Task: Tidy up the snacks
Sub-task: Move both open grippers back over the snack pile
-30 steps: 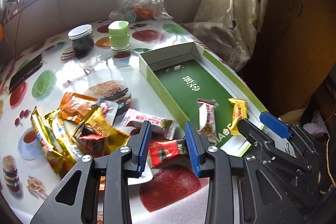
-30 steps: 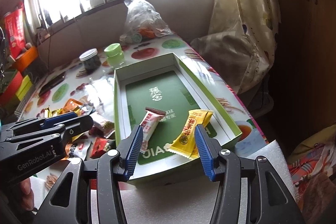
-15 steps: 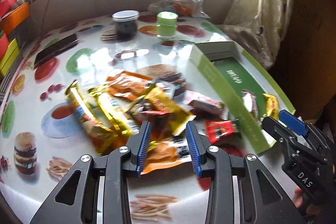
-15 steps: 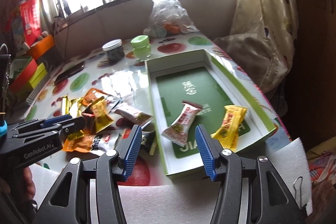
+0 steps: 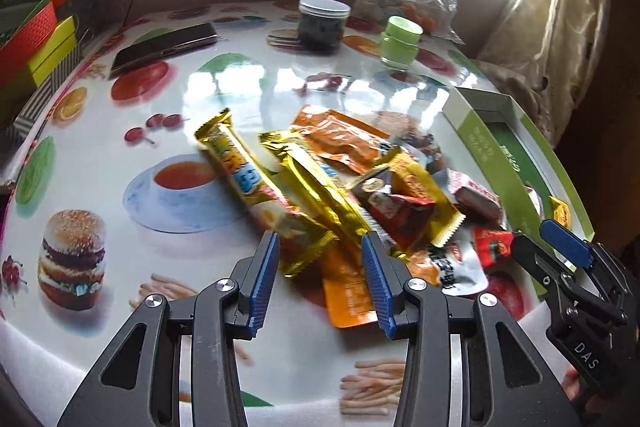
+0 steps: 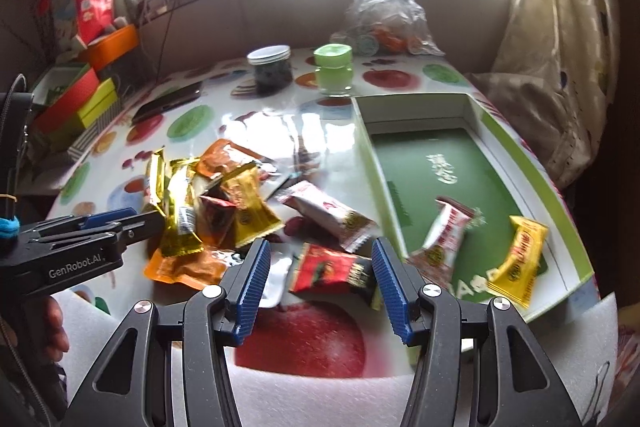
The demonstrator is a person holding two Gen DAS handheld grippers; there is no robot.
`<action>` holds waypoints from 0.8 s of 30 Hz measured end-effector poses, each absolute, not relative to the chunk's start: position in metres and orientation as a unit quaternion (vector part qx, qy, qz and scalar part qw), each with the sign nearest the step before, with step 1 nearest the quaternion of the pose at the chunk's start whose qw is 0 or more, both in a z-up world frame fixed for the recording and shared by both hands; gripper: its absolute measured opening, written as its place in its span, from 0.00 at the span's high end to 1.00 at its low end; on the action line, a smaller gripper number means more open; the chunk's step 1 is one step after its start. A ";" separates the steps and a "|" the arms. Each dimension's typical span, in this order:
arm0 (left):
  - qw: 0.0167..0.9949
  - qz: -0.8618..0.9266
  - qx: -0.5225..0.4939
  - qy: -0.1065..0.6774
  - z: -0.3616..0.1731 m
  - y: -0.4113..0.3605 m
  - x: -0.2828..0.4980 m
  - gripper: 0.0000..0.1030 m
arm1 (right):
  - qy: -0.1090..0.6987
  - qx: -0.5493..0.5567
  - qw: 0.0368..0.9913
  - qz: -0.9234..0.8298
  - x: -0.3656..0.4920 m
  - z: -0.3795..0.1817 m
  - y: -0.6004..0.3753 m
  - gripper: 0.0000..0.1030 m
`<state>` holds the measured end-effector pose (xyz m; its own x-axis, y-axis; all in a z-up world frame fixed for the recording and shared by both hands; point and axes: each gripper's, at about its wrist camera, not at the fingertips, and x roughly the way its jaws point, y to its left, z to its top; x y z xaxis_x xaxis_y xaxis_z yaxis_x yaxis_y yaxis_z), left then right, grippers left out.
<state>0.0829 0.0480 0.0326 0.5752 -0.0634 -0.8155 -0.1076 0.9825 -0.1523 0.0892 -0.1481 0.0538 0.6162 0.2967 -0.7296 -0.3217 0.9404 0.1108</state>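
Left gripper [image 5: 320,279]: jaws apart and just been opening, nothing pinched; hovering over the near end of the snack pile [image 5: 352,195] on the tabletop [image 5: 100,195], with the tail of a gold wrapper [image 5: 256,183] and an orange pouch [image 5: 352,291] seen between the blue pads [image 5: 262,283], no pad pressing on either. Whether the tips touch the wrappers: cannot tell.

Right gripper [image 6: 320,283]: jaws wide apart, empty; framing a red packet [image 6: 332,269] lying flat on the tabletop, pads clear of it on both sides. Just beyond, a white-and-red wrapped candy [image 6: 332,217] lying beside the box wall.

Green box [image 6: 532,171] open at the right side of the tabletop, holding two pieces: a white-and-red candy [image 6: 444,235] near the middle of the green floor and a yellow candy [image 6: 520,259] toward the near right corner, the two apart.

Rest of the pile loose left of the box: gold stick packs, orange pouches, a yellow wrapper, overlapping one another.

Farther back on the tabletop: a dark jar [image 6: 270,69] with a white lid, a green-capped jar [image 6: 333,69] beside it, a clear plastic bag [image 6: 384,15], a dark phone [image 5: 164,43] well apart to the left.
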 end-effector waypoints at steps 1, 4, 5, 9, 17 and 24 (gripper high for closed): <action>0.882 0.016 -0.096 0.461 0.032 0.052 0.083 0.57 | 0.403 -0.018 0.897 0.178 0.091 0.053 -0.143 0.49; 0.880 0.023 -0.109 0.462 0.030 0.063 0.086 0.57 | 0.403 -0.027 0.894 0.194 0.097 0.052 -0.127 0.49; 0.879 0.024 -0.113 0.463 0.030 0.066 0.086 0.57 | 0.403 -0.032 0.893 0.197 0.099 0.052 -0.122 0.49; 0.876 0.028 -0.129 0.464 0.028 0.077 0.089 0.57 | 0.408 -0.040 0.889 0.203 0.112 0.048 -0.109 0.49; 0.871 0.039 -0.150 0.466 0.024 0.093 0.100 0.57 | 0.420 -0.028 0.884 0.203 0.137 0.040 -0.101 0.49; 0.869 0.045 -0.169 0.462 0.026 0.101 0.113 0.57 | 0.425 -0.037 0.877 0.222 0.143 0.036 -0.091 0.55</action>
<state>0.1132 0.1014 0.0263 0.5690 -0.0786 -0.8186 -0.2337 0.9389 -0.2526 0.1428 -0.0906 0.0358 0.5407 0.3583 -0.7611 -0.4216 0.8984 0.1234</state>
